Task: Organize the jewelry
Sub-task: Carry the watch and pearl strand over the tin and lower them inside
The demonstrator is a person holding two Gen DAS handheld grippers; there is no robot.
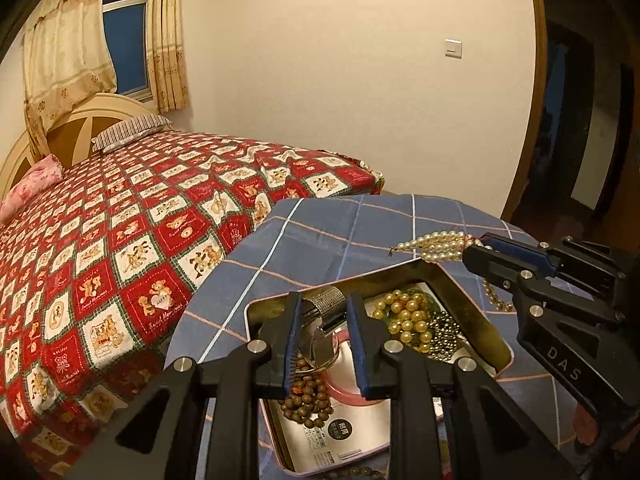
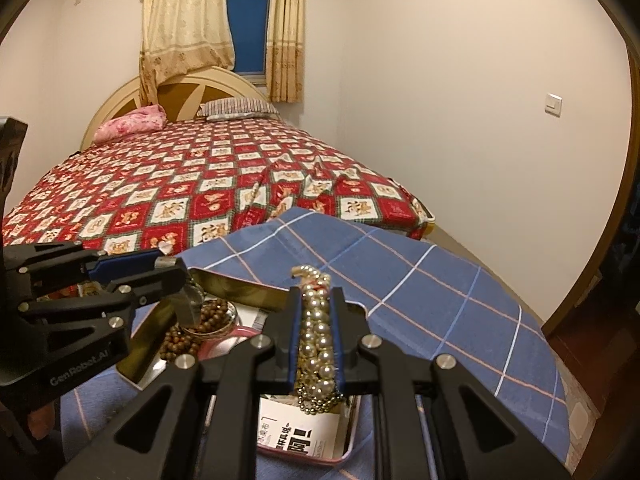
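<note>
Mostly done I'd say: the tin [image 1: 472, 292] already has gold beads [image 1: 404, 316] and brown beads [image 1: 308, 400] inside. Right gripper [image 2: 316, 320] clenches the pearl necklace [image 2: 316, 336] above the tin's 3 o'clock edge; left gripper [image 1: 324, 340] pinches a metal watch [image 1: 326, 308] over it.

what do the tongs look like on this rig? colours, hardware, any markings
Both tongs, left and right, are matte black angular linkages with triangular cutouts, round silver pivot bolts and blue ribbed pads inside the fingers. White lettering: "GenRobot.AI" on the left body, "DAS" on the right. No cables or sleeves visible.
</note>
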